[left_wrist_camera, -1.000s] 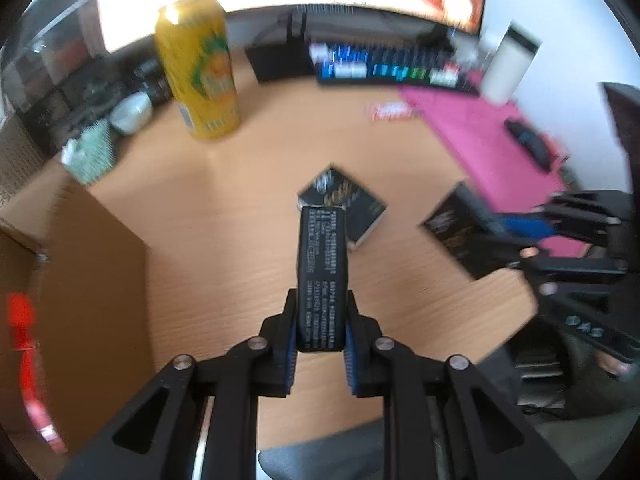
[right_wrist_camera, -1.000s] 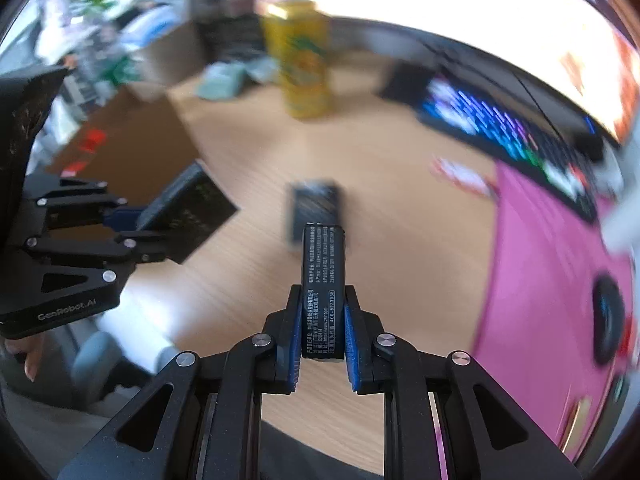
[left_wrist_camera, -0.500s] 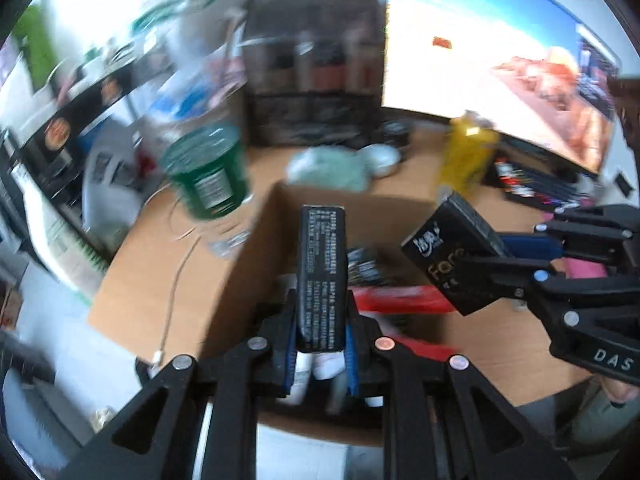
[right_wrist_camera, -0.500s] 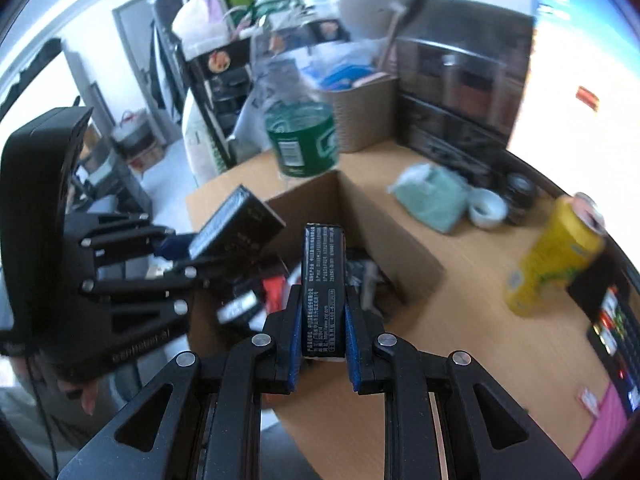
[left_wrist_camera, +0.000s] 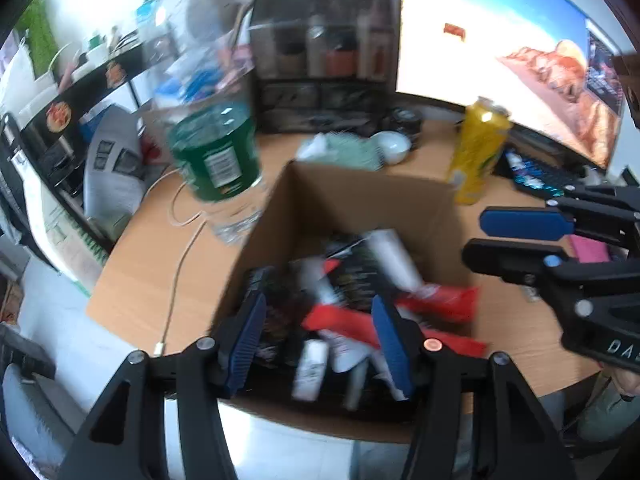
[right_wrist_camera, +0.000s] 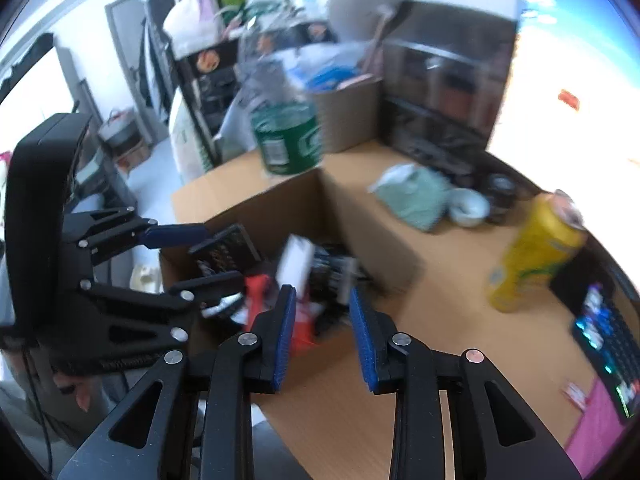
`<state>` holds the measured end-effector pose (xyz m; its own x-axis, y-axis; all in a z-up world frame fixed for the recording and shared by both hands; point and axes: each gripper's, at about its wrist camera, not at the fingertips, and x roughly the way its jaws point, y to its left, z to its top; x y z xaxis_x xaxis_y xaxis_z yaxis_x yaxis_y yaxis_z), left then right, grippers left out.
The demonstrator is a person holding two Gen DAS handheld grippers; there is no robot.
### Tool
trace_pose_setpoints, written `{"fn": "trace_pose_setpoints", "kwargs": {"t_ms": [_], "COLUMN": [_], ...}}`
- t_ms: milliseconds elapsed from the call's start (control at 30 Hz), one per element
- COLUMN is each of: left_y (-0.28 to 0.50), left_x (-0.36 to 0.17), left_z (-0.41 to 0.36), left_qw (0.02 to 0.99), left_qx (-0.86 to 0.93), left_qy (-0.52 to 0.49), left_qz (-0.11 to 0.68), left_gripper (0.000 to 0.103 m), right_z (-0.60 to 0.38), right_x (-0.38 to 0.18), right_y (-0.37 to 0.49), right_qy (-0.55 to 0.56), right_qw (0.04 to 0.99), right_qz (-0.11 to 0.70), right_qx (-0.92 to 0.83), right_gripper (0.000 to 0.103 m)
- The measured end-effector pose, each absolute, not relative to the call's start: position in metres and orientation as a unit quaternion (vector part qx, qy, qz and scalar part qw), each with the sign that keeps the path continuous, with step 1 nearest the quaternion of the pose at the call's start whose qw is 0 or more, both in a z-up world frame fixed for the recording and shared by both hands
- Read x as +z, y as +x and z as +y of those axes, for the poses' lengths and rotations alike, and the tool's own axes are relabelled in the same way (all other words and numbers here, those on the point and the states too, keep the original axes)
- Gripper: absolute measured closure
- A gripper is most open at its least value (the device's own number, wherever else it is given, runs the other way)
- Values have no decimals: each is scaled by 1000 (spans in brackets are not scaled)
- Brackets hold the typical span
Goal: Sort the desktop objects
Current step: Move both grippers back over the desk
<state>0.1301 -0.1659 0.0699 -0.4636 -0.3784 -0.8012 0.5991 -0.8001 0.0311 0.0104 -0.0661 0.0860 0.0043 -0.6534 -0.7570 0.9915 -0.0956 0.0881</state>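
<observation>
Tools [left_wrist_camera: 316, 340] [right_wrist_camera: 322, 332] both released, just opening; only right view shows black pack [right_wrist_camera: 226, 254] dropping.

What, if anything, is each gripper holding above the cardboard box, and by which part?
Nothing is held. The left gripper and right gripper have just been opening; both stand open and empty above the cardboard box.

left gripper [left_wrist_camera: 318, 338] | right gripper [right_wrist_camera: 322, 330] | black linkage arms, blue ribbed pads, silver screws
</observation>
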Motion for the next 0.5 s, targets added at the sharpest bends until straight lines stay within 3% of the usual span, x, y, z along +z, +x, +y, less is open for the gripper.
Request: {"fn": "trace_pose_setpoints", "kwargs": {"t_ms": [267,500], "left_y": [51,-40], "left_x": [90,25], "left_z": [-78,-20], "left_qw": [159,88], "left_qx": [-885,-858], "left_qy": [429,503], "left_qz": [88,56], "left_gripper": [41,36], "right_z": [26,77], "right_x": [67,-5], "right_y": [-76,-154], "right_qy": [371,430], "right_qw": [514,412], "right_qz": [232,247], "right_qx": [-738,-765], "right_gripper": [68,68]}}
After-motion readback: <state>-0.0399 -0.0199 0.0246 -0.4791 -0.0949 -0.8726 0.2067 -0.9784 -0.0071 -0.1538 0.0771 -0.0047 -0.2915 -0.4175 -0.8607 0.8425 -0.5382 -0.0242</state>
